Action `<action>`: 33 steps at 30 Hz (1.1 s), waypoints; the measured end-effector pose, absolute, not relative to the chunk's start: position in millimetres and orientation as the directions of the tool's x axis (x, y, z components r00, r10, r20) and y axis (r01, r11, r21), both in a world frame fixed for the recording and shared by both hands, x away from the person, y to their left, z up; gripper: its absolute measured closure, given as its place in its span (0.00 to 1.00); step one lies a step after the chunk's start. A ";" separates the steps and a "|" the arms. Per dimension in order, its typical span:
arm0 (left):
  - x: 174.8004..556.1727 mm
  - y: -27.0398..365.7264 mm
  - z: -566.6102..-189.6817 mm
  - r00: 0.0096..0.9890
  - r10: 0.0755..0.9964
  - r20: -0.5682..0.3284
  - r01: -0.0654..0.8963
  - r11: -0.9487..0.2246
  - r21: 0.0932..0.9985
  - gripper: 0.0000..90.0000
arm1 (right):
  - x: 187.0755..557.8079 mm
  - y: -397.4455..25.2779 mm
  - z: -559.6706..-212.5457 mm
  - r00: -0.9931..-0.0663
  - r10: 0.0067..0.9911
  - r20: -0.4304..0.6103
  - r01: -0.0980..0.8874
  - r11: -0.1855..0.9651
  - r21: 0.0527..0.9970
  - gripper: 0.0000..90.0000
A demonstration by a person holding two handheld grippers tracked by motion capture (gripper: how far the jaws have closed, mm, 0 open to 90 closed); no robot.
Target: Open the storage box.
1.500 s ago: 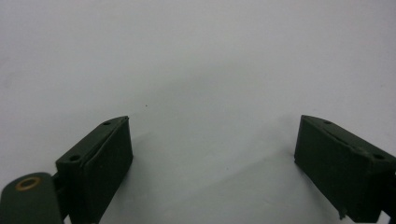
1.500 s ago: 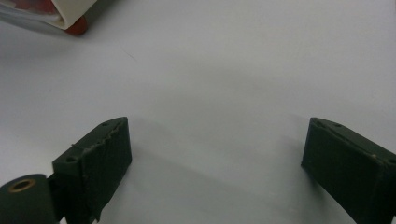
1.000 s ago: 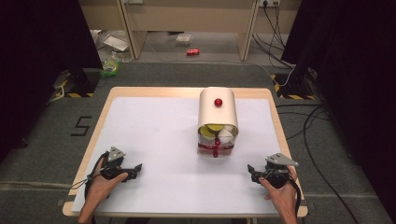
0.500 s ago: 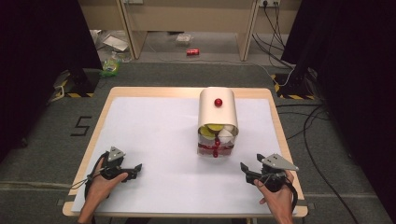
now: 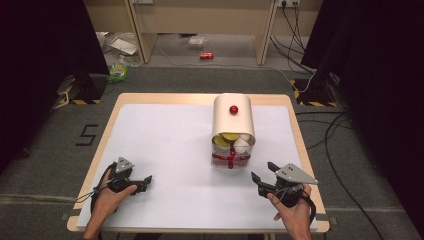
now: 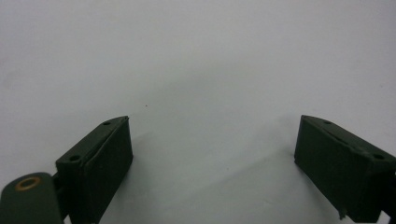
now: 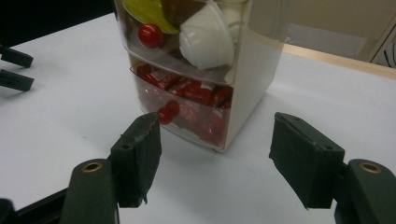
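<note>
The right gripper (image 5: 263, 177) sat low over the near right part of the table, held from below by the person's right hand (image 5: 289, 209), wrist coming in from the near edge. Its 2 jaws stood wide apart and gripped nothing. In the right gripper view (image 7: 212, 154) they pointed at the front of a small drawer unit (image 7: 219, 88), which stood just beyond the jaw tips without touching them.

The left gripper (image 5: 146, 180) rested over the near left part of the table, the left hand (image 5: 111, 197) wrapped around it, forearm angled in from the bottom edge. In the left gripper view (image 6: 212, 149) its 2 jaws were also spread wide, empty, with bare white table surface (image 6: 196, 70) between and ahead of them.

The drawer unit (image 5: 233, 131) stood upright right of the table's centre, near the right gripper and well apart from the left. It had a cream shell with a red knob (image 5: 233, 109) on top and 2 clear drawers. The upper drawer (image 7: 187, 32) held white and yellow pods; the lower drawer (image 7: 187, 109) held red packets. Each drawer had a red knob on its front.
</note>
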State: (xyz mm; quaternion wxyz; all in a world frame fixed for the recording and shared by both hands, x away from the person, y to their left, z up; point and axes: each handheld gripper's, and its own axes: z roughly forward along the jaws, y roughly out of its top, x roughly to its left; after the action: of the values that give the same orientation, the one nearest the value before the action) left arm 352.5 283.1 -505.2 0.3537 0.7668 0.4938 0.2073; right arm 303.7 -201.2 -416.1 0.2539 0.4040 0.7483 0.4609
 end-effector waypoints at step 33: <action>352.6 283.2 -505.2 0.426 0.904 -0.031 0.611 -0.262 0.747 0.12 | 312.6 -175.2 -380.2 -0.594 0.804 -0.032 0.297 0.256 0.920 0.41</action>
State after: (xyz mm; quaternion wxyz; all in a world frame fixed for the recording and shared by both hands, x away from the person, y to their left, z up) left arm 352.6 283.2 -505.2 0.3534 0.7670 0.4939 0.2071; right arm 312.6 -175.2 -380.2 0.2602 0.3677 0.7486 0.4866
